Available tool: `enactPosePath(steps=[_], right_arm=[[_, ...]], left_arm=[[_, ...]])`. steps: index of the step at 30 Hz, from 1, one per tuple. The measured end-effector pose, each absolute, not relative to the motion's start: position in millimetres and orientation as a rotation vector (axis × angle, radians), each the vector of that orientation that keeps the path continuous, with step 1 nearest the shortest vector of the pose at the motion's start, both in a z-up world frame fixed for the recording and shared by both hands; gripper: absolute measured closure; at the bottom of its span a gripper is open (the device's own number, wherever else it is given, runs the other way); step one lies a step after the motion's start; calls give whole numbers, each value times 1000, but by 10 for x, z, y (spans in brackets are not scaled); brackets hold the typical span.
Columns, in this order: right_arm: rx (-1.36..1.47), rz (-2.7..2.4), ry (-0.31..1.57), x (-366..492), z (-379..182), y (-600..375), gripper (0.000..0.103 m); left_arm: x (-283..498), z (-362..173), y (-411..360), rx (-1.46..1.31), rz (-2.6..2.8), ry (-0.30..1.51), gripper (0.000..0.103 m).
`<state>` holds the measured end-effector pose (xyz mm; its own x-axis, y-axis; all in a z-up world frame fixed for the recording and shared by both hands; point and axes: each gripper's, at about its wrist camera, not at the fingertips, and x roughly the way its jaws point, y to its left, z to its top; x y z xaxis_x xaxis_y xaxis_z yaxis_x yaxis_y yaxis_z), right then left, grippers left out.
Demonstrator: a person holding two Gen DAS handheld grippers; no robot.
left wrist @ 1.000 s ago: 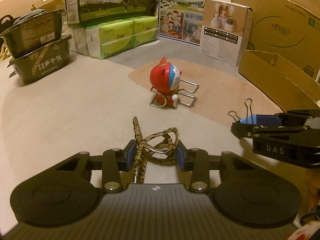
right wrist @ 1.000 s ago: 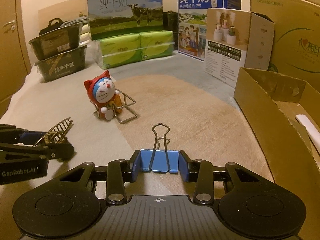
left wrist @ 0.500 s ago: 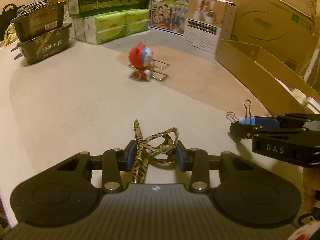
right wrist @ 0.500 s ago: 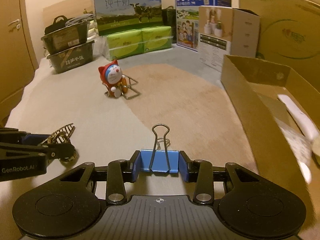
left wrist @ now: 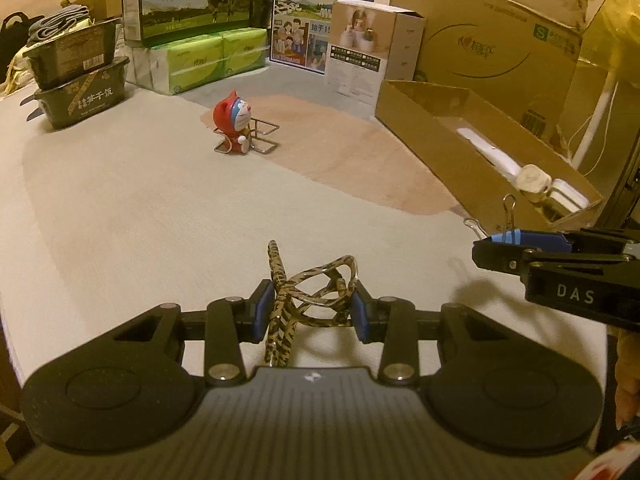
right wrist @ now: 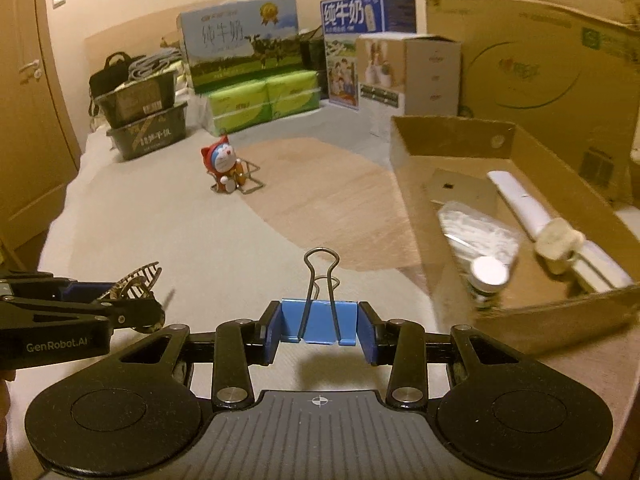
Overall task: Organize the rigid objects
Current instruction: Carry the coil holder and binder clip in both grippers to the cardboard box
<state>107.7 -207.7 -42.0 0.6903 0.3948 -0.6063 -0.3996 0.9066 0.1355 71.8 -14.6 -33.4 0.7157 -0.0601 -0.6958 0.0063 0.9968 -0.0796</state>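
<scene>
My left gripper (left wrist: 312, 306) is shut on a leopard-print hair clip (left wrist: 308, 292) and holds it above the bed surface; it also shows in the right wrist view (right wrist: 132, 296). My right gripper (right wrist: 318, 326) is shut on a blue binder clip (right wrist: 318, 322) with wire handles pointing forward; it shows at the right of the left wrist view (left wrist: 506, 238). An open cardboard box (right wrist: 404, 160) stands to the right, close beside the right gripper. It holds a white tube, a cream cup, a small jar and a bag.
A red-hooded Doraemon figure (left wrist: 234, 118) stands on a wire stand mid-surface. At the back are milk cartons (left wrist: 188, 0), green tissue packs (left wrist: 200, 60), stacked dark trays (left wrist: 76, 76), a white product box (left wrist: 368, 52) and a big cardboard box (left wrist: 488, 44).
Both grippers have pulled back and up with their clips still held. The right gripper has come closer to the cardboard box, whose inside now shows.
</scene>
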Motion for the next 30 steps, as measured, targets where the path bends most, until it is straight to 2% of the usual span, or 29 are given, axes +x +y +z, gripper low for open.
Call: enactPosePath(steps=[30], right_arm=[[41, 354, 664, 511, -243, -2964, 63]], left_arm=[[361, -57, -968, -84, -176, 767, 67]])
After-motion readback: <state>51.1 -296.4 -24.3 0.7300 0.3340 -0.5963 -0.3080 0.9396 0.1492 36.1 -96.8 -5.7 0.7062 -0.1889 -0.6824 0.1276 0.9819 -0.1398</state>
